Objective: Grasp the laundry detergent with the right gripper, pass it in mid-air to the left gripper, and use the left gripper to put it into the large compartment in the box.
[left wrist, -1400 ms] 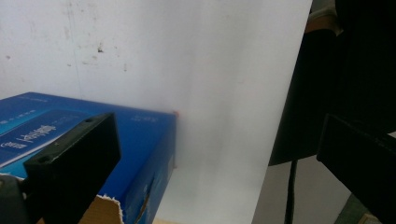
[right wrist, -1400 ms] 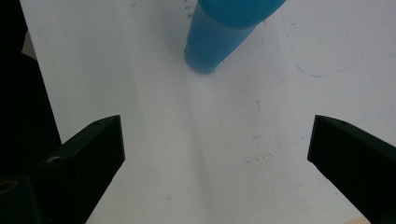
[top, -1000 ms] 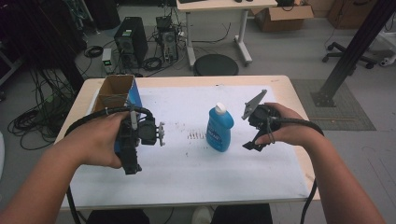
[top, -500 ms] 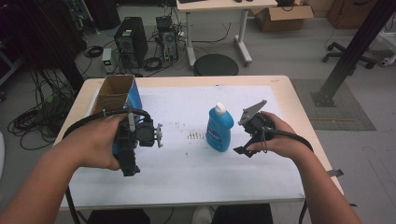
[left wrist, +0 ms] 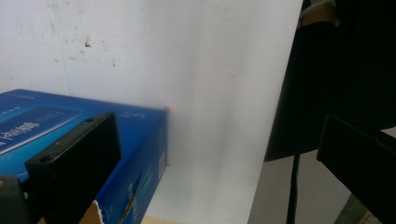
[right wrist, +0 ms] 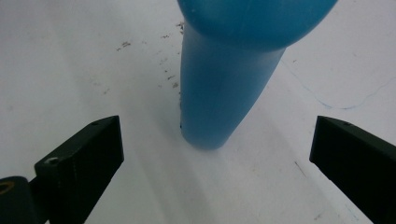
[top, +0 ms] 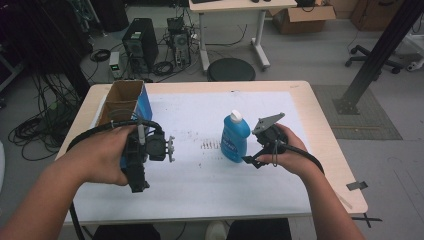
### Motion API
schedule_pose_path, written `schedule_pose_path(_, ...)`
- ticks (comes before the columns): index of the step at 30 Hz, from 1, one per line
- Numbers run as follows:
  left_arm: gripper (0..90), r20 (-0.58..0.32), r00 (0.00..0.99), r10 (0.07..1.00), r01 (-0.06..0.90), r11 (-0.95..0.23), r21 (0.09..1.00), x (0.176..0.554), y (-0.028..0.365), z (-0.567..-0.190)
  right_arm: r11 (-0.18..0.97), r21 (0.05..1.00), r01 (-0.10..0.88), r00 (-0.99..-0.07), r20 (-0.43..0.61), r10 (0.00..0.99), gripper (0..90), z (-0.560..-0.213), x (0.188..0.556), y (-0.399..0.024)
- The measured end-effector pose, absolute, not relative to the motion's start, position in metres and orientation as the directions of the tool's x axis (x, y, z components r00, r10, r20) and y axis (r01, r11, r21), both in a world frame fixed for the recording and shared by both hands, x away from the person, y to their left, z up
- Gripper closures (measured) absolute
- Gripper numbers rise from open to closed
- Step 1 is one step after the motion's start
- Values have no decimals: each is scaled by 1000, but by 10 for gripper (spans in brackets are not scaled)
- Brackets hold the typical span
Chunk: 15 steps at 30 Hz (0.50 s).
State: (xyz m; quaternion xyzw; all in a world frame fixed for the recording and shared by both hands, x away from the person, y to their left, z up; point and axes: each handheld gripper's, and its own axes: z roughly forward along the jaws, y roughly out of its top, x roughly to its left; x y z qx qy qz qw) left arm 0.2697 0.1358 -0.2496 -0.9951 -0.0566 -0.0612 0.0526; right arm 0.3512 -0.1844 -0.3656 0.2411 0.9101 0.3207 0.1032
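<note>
Workshop floor, cables and computer towers behind; wooden desk (top: 325,165) under a white sheet.

Left edge: blue carton (top: 131,102), top flaps open, standing upright. Print on its blue side too blurred to read. Left claw (top: 150,150) beside it, jaws spread wide, holding nothing.

Centre, toward the right edge: blue bottle (top: 235,137), white cap, upright; label text illegible. Right claw (top: 257,150) just beside it, jaws wide apart, empty.

Handling note: centre the jaws on the bottle's narrow body, keep level, close gently to avoid tipping.
</note>
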Motion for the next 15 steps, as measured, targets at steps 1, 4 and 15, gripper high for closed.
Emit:
schedule_pose_path(1, 4, 130, 986, 105, 119, -988, -98, 269, 136, -250, 670, 640, 377, -859, -28, 511, 29, -367, 352, -184)
schedule_pose_path(4, 4, 142, 985, 100, 114, -989, -94, 268, 136, -249, 654, 652, 384, -852, -21, 523, 25, -371, 353, -183)
schedule_pose_path(15, 4, 149, 986, 80, 94, -991, -92, 264, 133, -249, 581, 711, 397, -821, -8, 571, 23, -380, 355, -181)
